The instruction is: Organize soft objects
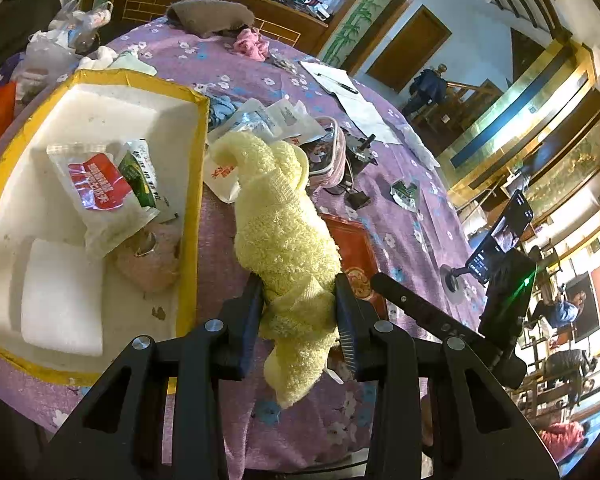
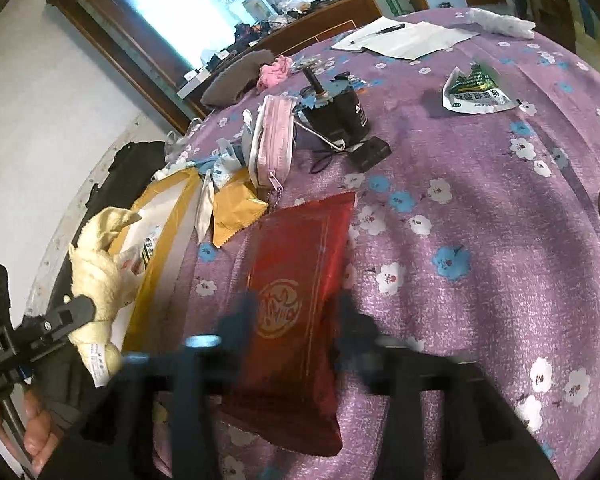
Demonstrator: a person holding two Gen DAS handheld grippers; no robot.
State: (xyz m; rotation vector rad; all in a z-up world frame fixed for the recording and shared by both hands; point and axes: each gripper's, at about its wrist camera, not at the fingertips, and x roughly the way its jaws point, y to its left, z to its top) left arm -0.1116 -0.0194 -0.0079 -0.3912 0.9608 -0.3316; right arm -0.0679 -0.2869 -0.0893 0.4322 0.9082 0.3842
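My left gripper (image 1: 300, 300) is shut on a pale yellow fluffy towel (image 1: 280, 220) and holds it above the purple flowered tablecloth, just right of the yellow-rimmed box (image 1: 198, 168). The towel also shows in the right wrist view (image 2: 96, 272), clamped in the left gripper (image 2: 80, 312). My right gripper (image 2: 296, 316) is blurred; its fingers stand on either side of a red foil packet (image 2: 300, 272) lying on the cloth. A pink soft thing (image 1: 152, 260) lies in the box under plastic packets (image 1: 104, 188).
A pink zip pouch (image 2: 274, 140), a black motor (image 2: 340, 112), a green-white sachet (image 2: 476, 92), papers with a pen (image 2: 400, 36), a pink cloth (image 2: 274, 70) and a grey cloth (image 2: 236, 76) lie on the table. A phone on a stand (image 1: 500, 236) stands at the right.
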